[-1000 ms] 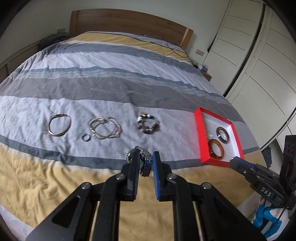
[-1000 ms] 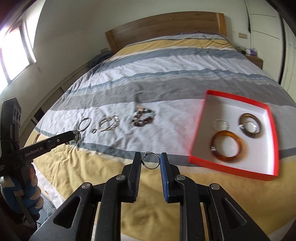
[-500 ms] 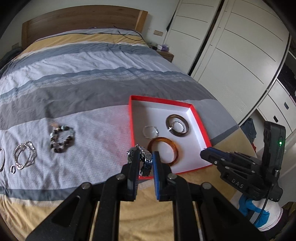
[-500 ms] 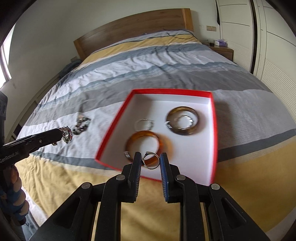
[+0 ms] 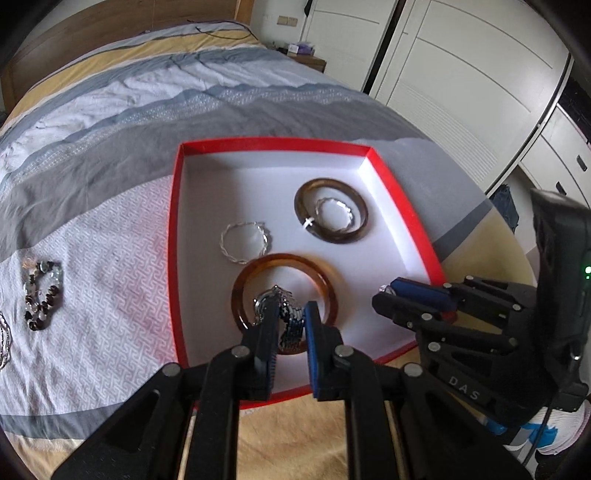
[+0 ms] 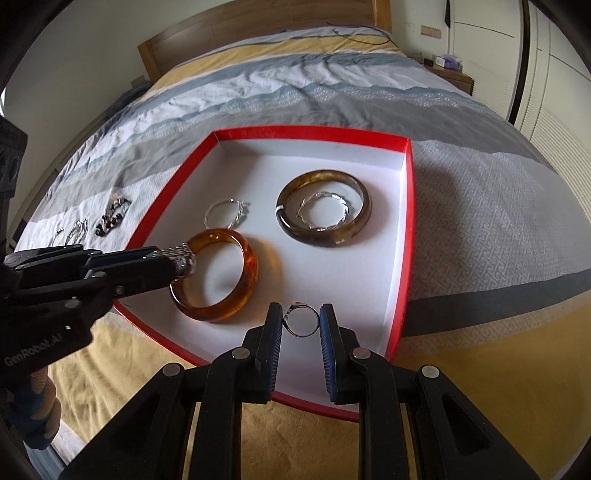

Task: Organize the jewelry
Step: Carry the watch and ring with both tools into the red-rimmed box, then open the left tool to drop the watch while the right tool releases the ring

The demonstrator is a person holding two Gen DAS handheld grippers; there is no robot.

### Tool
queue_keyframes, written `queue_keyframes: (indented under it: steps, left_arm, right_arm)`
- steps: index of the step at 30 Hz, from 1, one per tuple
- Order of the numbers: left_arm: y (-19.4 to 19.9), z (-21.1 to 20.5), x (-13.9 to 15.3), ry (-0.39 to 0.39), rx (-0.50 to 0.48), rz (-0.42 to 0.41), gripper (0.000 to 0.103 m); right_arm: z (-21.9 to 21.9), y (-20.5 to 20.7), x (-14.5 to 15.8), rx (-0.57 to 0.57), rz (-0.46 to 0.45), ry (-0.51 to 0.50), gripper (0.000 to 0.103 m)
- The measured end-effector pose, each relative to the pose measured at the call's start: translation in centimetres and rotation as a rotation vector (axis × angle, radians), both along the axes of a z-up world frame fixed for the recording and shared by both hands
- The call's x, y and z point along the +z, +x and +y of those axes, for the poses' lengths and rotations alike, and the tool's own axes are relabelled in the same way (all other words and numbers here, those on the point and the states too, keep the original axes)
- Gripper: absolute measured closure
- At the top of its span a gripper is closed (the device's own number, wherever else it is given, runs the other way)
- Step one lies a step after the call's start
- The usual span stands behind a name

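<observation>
A red-rimmed white tray (image 5: 177, 221) (image 6: 404, 229) lies on the bed. In it are an amber bangle (image 5: 243, 280) (image 6: 243, 280), a dark brown bangle (image 5: 360, 218) (image 6: 364, 206) with a silver bracelet inside it, and a twisted silver bracelet (image 5: 243, 242) (image 6: 225, 212). My left gripper (image 5: 290, 323) (image 6: 184, 262) is shut on a silver mesh bracelet (image 5: 286, 314) and holds it over the amber bangle. My right gripper (image 6: 301, 321) (image 5: 388, 291) is shut on a small silver ring (image 6: 301, 321) above the tray's near part.
A dark beaded bracelet (image 5: 40, 291) (image 6: 112, 216) and more silver pieces (image 6: 75, 230) lie on the striped bedcover left of the tray. White wardrobe doors (image 5: 461, 74) stand on the right. A wooden headboard (image 6: 258, 29) is at the far end.
Both grippers have moved right and down over the tray, each still holding its piece. The tray looks larger and closer now.
</observation>
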State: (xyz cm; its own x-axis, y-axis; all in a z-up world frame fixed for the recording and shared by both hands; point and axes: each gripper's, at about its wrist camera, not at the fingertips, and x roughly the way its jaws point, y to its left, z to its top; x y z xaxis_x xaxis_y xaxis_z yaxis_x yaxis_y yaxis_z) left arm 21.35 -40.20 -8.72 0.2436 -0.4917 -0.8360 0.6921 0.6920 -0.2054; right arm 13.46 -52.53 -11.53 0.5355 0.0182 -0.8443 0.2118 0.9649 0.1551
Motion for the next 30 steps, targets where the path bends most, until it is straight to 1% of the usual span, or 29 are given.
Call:
queue_keyframes:
  steps: [6, 10, 11, 13, 14, 15, 19, 21, 23, 24, 25, 27, 28, 30]
  left_arm:
    - [0.6, -0.2, -1.5, 0.029, 0.015, 0.031, 0.090]
    - [1.2, 0.5, -1.8, 0.025, 0.041, 0.064, 0.089]
    - [1.2, 0.7, -1.8, 0.025, 0.043, 0.069, 0.089]
    - [1.1, 1.2, -1.4, 0.021, 0.046, 0.073, 0.087]
    - [1.0, 1.5, -1.1, 0.015, 0.046, 0.072, 0.086]
    - [0.9, 1.7, -0.6, 0.011, 0.045, 0.067, 0.085]
    - [-0.5, 3.0, 1.8, -0.002, 0.036, 0.035, 0.084]
    - [-1.6, 3.9, 3.4, -0.010, 0.036, 0.007, 0.083]
    - [-2.9, 5.0, 5.2, -0.007, 0.051, -0.038, 0.082]
    - [-3.6, 5.6, 6.2, -0.005, 0.060, -0.063, 0.079]
    - [-4.3, 6.4, 7.1, 0.002, 0.072, -0.085, 0.074]
    - [-5.7, 8.5, 8.8, 0.008, 0.114, -0.128, 0.068]
    - [-6.4, 9.7, 9.5, 0.003, 0.130, -0.140, 0.067]
    - [-7.9, 12.2, 10.5, 0.018, 0.165, -0.176, 0.067]
  right_arm:
    - [0.2, 0.3, -0.8, 0.024, 0.033, -0.014, 0.083]
    - [0.3, 0.1, -0.8, 0.020, 0.046, -0.023, 0.082]
    - [0.4, 0.1, -0.8, 0.018, 0.049, -0.022, 0.081]
    - [0.5, 0.0, -0.6, 0.013, 0.051, -0.019, 0.075]
    - [0.6, -0.1, -0.4, 0.012, 0.050, -0.021, 0.067]
    - [0.7, -0.2, -0.1, 0.011, 0.047, -0.024, 0.061]
    - [1.0, -1.1, 1.2, -0.001, 0.033, -0.039, 0.061]
    - [1.2, -1.8, 2.1, -0.010, 0.023, -0.047, 0.061]
    - [1.5, -2.7, 3.3, -0.020, 0.007, -0.049, 0.061]
    - [1.7, -3.3, 3.9, -0.026, -0.003, -0.049, 0.061]
    - [1.9, -3.9, 4.6, -0.035, -0.013, -0.049, 0.061]
    - [2.4, -5.1, 6.1, -0.047, -0.034, -0.048, 0.061]
    - [2.9, -5.9, 6.9, -0.052, -0.049, -0.047, 0.061]
    - [3.7, -7.3, 8.5, -0.059, -0.077, -0.046, 0.060]
